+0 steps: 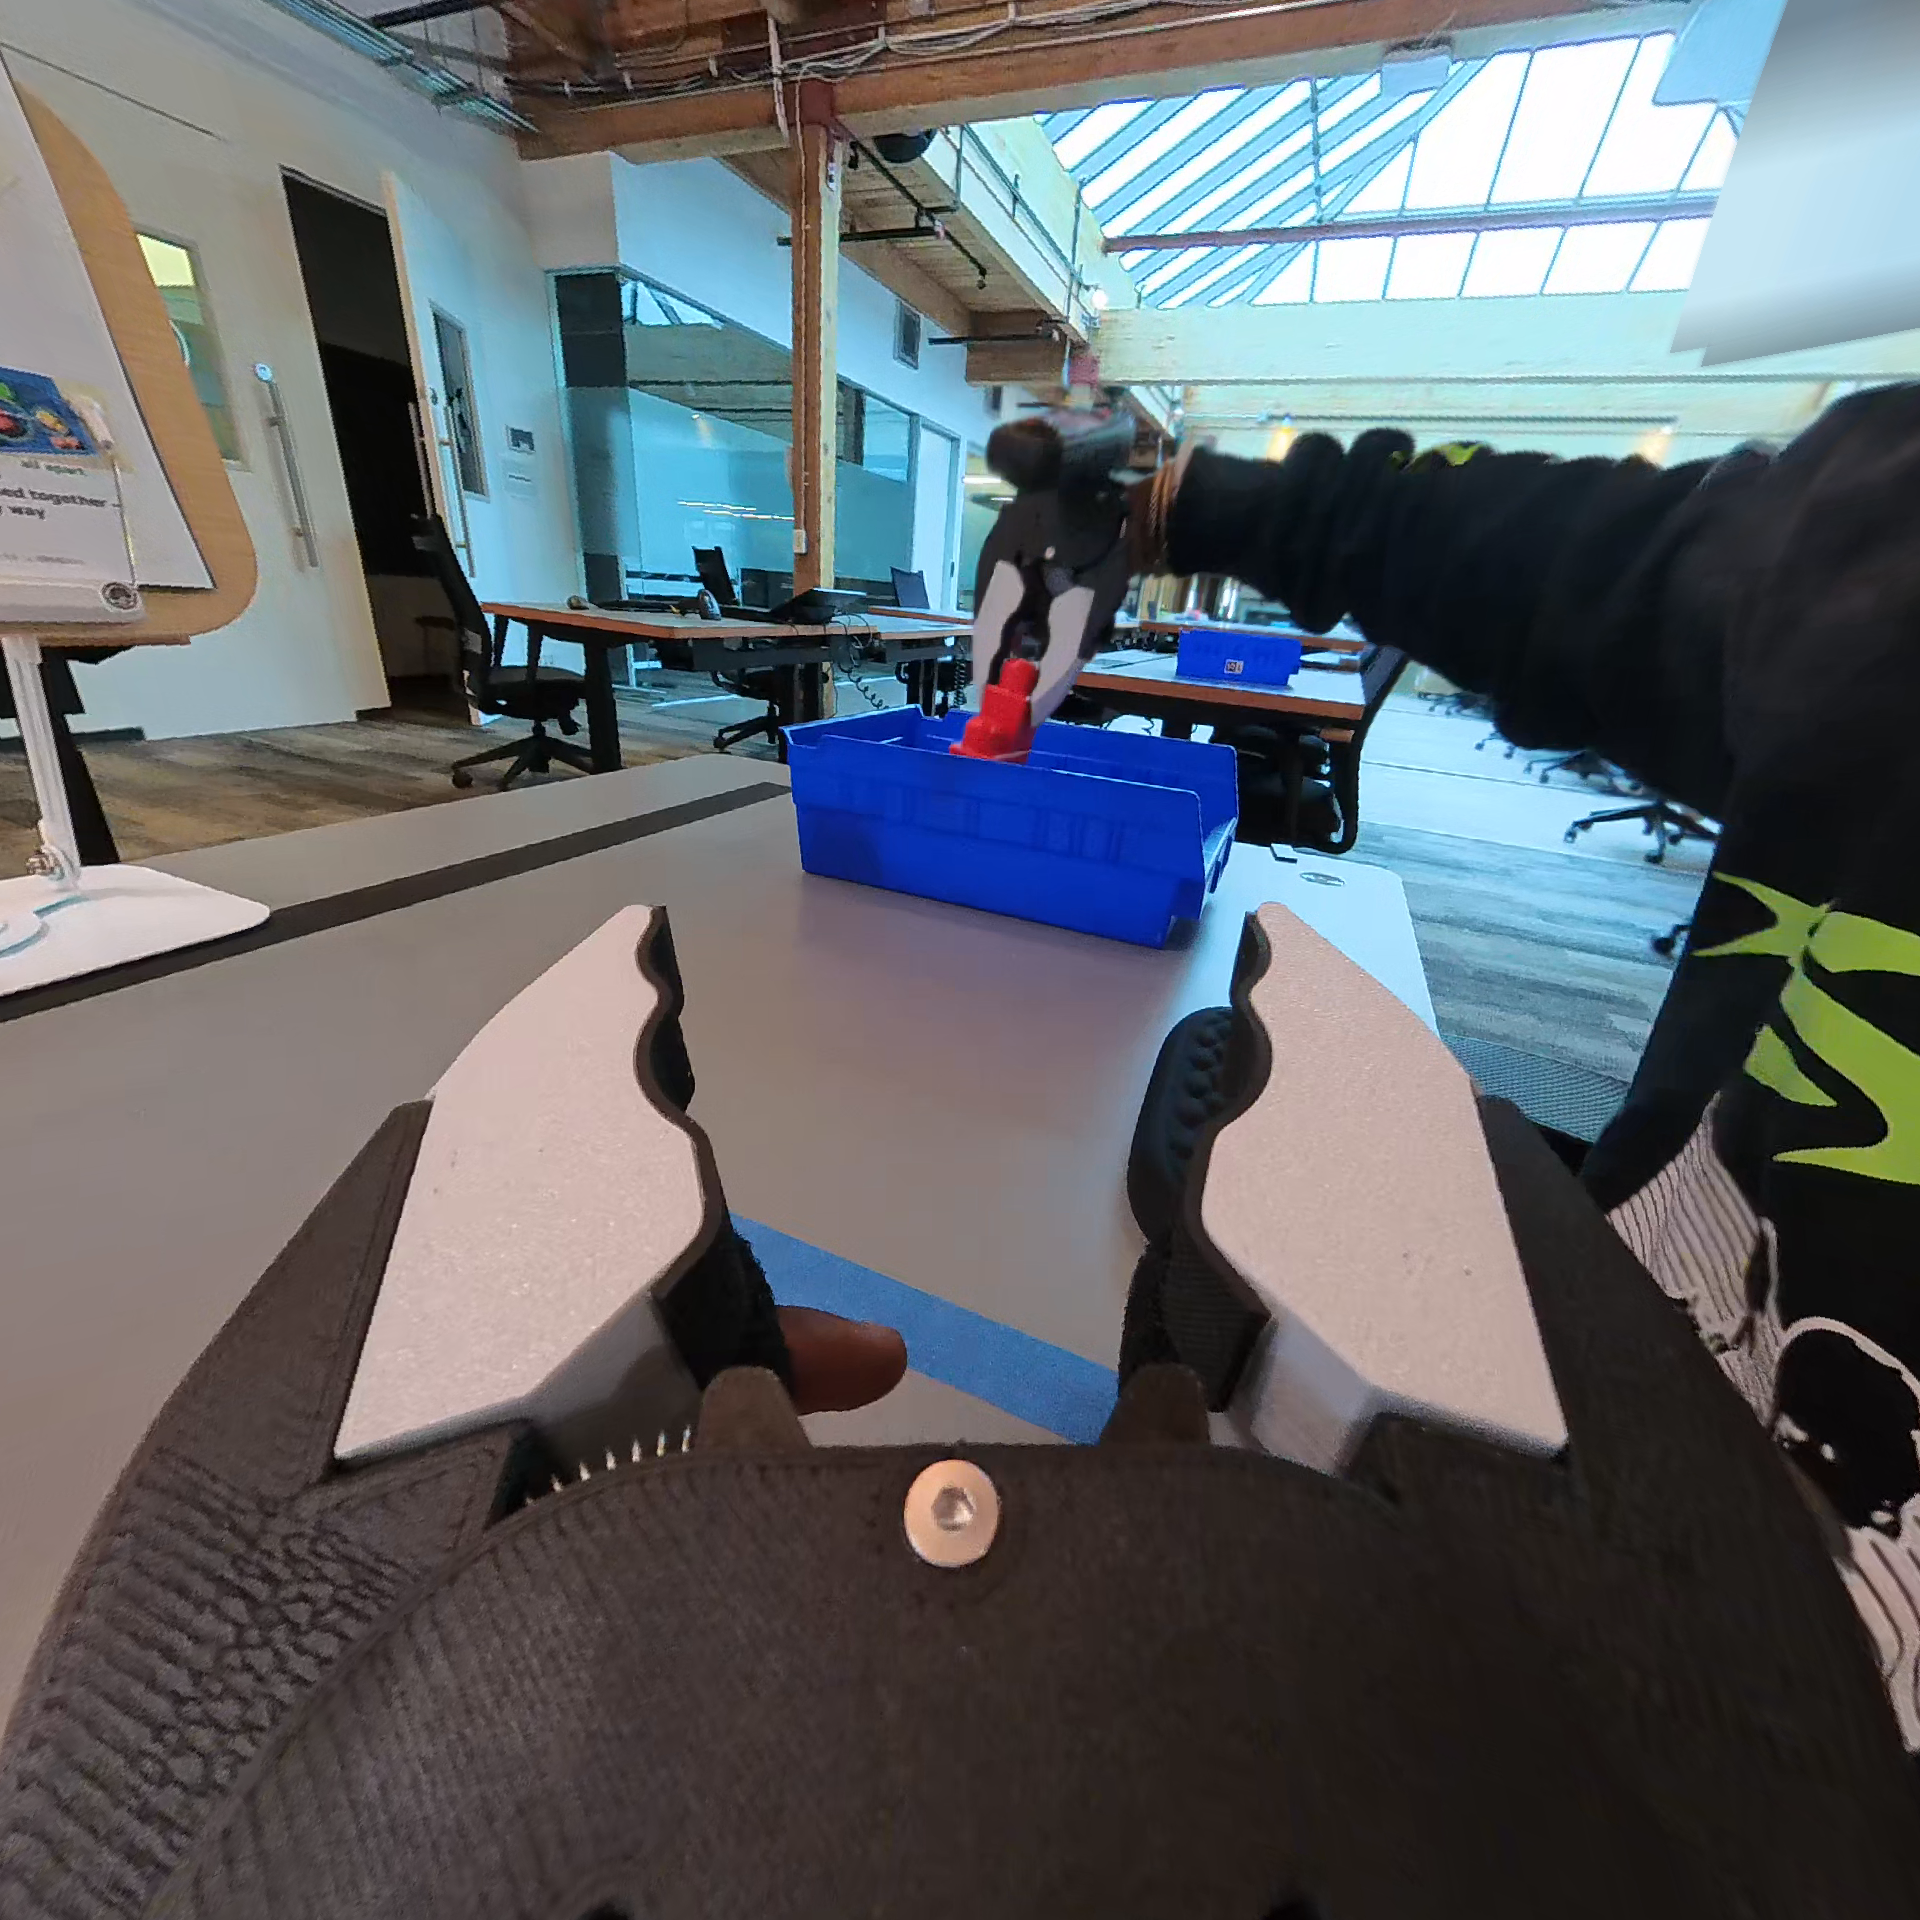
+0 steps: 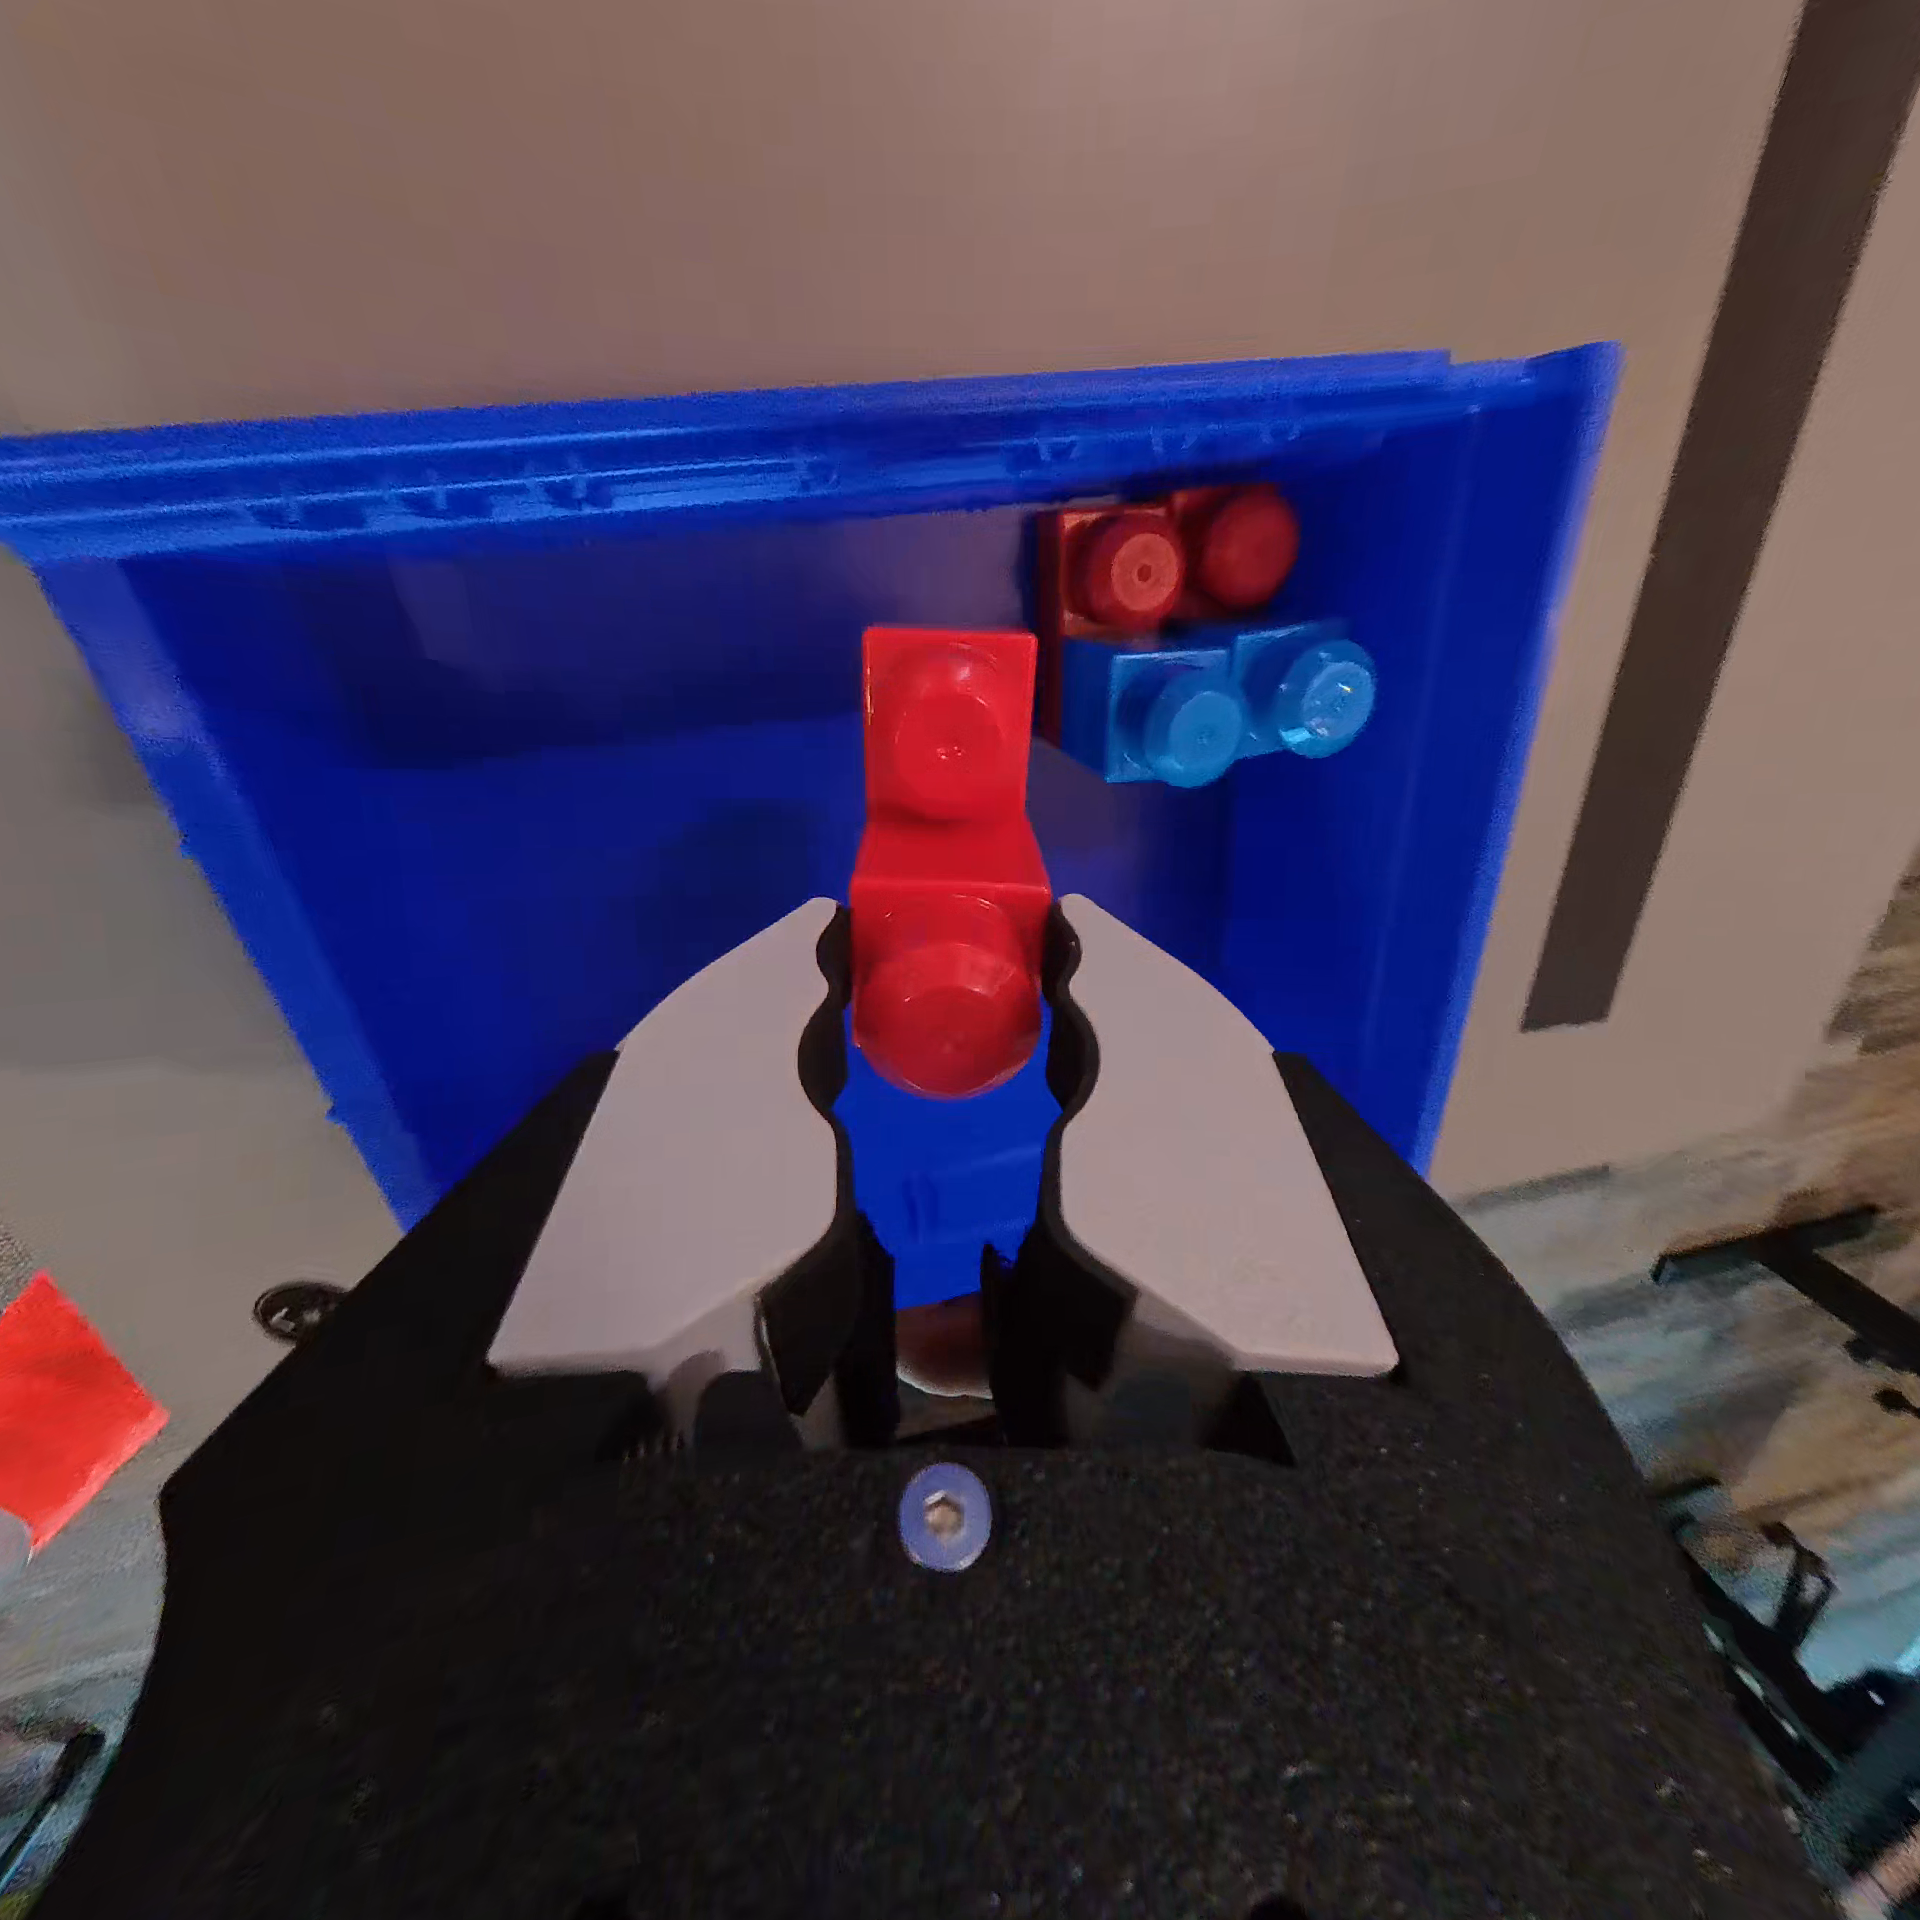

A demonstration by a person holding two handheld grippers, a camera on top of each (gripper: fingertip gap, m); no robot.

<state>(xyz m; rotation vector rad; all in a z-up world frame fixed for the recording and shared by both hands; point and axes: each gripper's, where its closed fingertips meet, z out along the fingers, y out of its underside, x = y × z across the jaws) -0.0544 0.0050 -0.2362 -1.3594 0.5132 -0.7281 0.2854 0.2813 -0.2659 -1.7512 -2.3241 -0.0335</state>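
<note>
desk (image 1: 935, 1039): grey, carried a blue bin (image 1: 997, 831)
right gripper (image 2: 948, 935): jaws pinched red brick (image 2: 948, 821) over bin
left gripper (image 1: 956, 966): jaws spread, bare

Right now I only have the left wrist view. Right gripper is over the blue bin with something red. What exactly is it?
Observer: A red two-stud block; the right gripper has both fingers pressed on its near end.
Operator: Anything already in the bin?
Observer: Yes, a dark red block and a light blue block, side by side in the far right corner of the blue bin.
Operator: Anything outside it?
Observer: A flat red piece on the table, at the right view's left edge.
</note>
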